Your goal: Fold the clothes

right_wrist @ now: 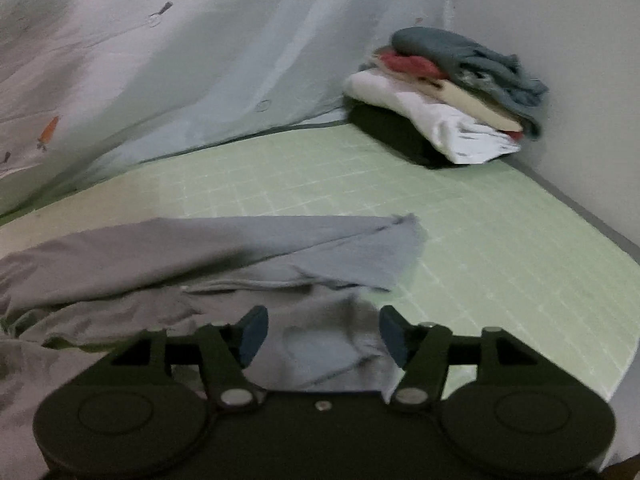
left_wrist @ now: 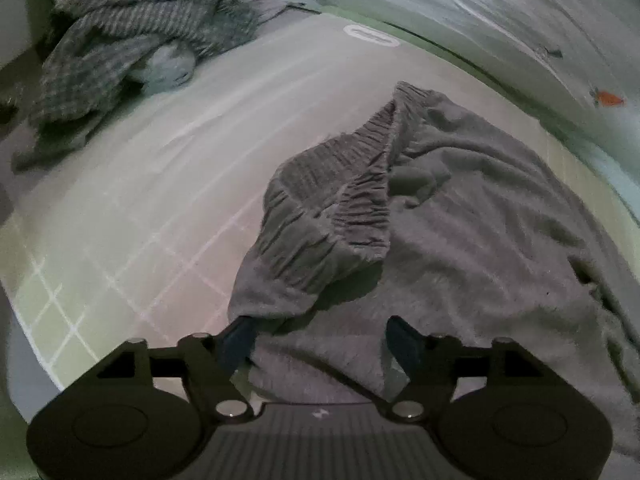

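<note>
Your left gripper (left_wrist: 320,336) and right gripper (right_wrist: 320,330) both stand wide open, holding nothing, above the crumpled grey elastic-waist garment (left_wrist: 400,220) mid-mat. Gripping one layer risks a skewed fold. The green gridded mat (right_wrist: 460,220) carries a folded stack (right_wrist: 444,100) at its far corner.

the grey fuzzy cloth garment (left_wrist: 460,216) is looking matt, its waistband ribbed. the pale green gridded mat (right_wrist: 460,220) is appearing smooth. the black plastic left gripper (left_wrist: 320,340) is showing matt, with shiny metal pins.
</note>
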